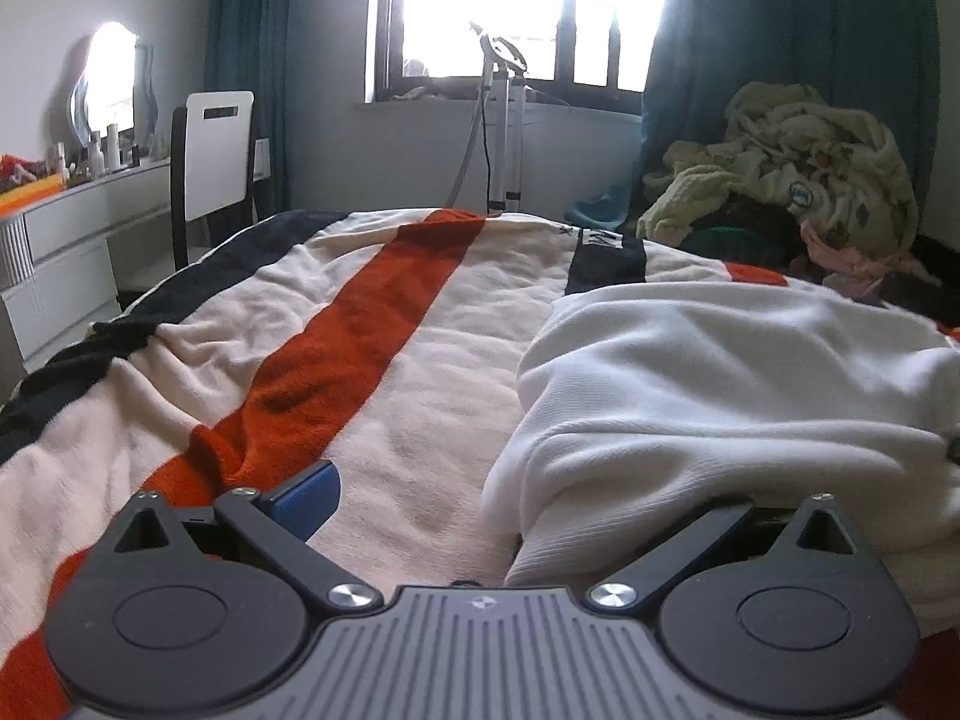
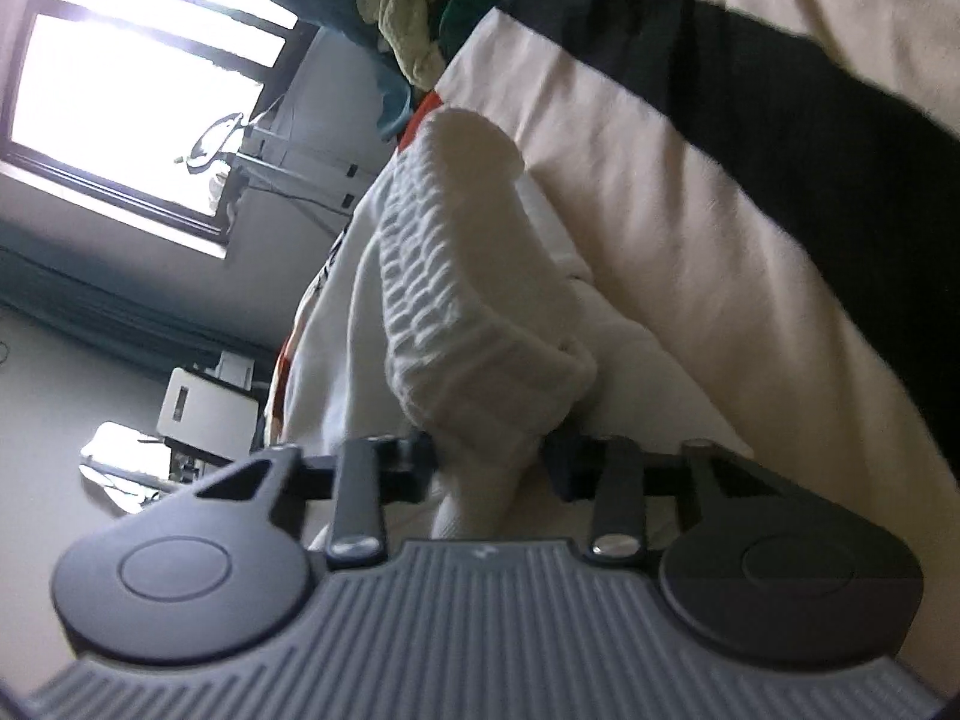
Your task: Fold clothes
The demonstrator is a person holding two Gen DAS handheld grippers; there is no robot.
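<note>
White sweater [image 1: 708, 384] lies on the bed, on a striped blanket [image 1: 372, 324] of cream, orange and black bands; in the left wrist view it fills the right half. Left gripper [image 1: 528, 498]: fingers spread wide. Its blue left finger [image 1: 306, 501] rests on bare blanket, apart from the sweater; the right finger is hidden under the sweater's near edge, so contact there cannot be told. Right gripper [image 2: 489, 462], camera rolled sideways: fingers pinching a bunched fold of the sweater [image 2: 480, 312], the ribbed knit edge standing up just past the fingertips, cloth filling the gap between them. Dark lettering on the blanket near the far edge [image 1: 603, 237] is too small to read. Beyond the bed on the right, a heap of yellowish clothes [image 1: 792, 162]. Behind: window [image 1: 528, 6] with dark teal curtains [image 1: 252, 60], a garment steamer stand [image 1: 501, 120], a white chair [image 1: 216, 150], and a dresser [image 1: 78, 222] with small bottles and a mirror [image 1: 111, 78].
</note>
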